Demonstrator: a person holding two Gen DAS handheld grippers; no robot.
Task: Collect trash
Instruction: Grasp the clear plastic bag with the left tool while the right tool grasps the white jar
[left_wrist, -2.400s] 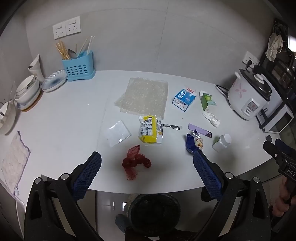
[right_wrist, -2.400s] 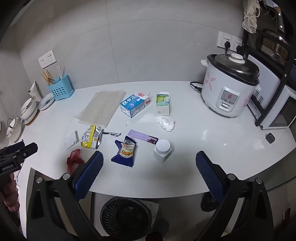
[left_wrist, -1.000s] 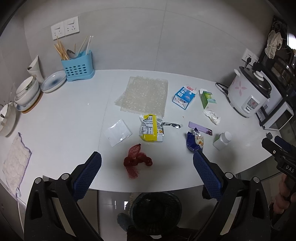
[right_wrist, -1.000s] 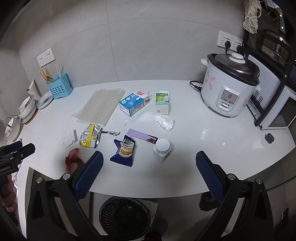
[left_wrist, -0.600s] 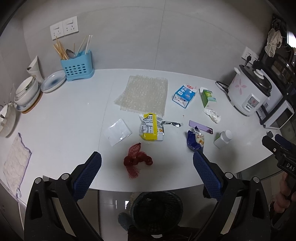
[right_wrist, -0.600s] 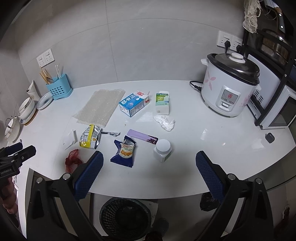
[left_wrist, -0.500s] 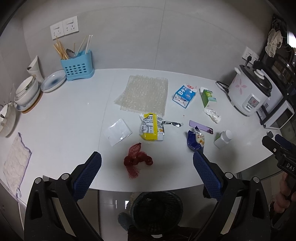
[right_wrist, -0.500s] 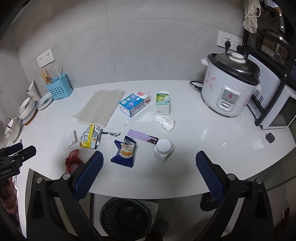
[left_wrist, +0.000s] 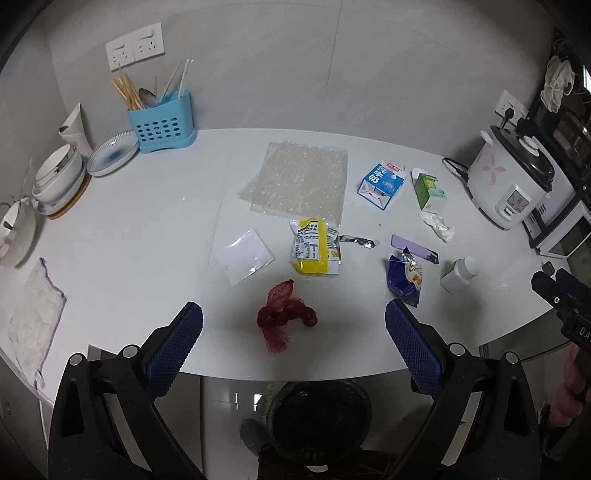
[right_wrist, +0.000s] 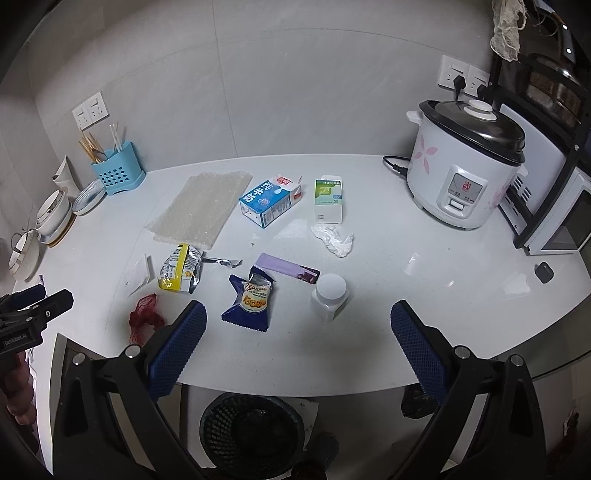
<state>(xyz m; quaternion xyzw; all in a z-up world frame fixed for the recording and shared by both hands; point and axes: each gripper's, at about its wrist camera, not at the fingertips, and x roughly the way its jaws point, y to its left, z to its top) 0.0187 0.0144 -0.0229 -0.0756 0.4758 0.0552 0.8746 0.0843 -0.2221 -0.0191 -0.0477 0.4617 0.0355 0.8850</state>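
Note:
Litter lies across the white counter (left_wrist: 147, 229): a red mesh net (left_wrist: 285, 314), a yellow snack packet (left_wrist: 314, 246), a clear plastic bag (left_wrist: 243, 255), a bubble-wrap sheet (left_wrist: 301, 181), a blue snack bag (right_wrist: 251, 299), a purple wrapper (right_wrist: 286, 268), a white bottle (right_wrist: 330, 295), a crumpled tissue (right_wrist: 334, 240), a blue milk carton (right_wrist: 271, 203) and a green-white box (right_wrist: 328, 199). A black mesh bin (right_wrist: 251, 424) stands on the floor below the front edge. My left gripper (left_wrist: 293, 321) hangs open above the net. My right gripper (right_wrist: 297, 325) is open near the front edge, between the blue bag and the bottle.
A rice cooker (right_wrist: 465, 173) and a black rack with a microwave (right_wrist: 554, 214) stand at the right. A blue utensil holder (left_wrist: 160, 120), stacked bowls and plates (left_wrist: 59, 177) and a cloth (left_wrist: 31, 321) line the left side. A small black object (right_wrist: 543, 272) lies near the right edge.
Both grippers stay open and have only drifted slightly; the litter on the counter has not moved.

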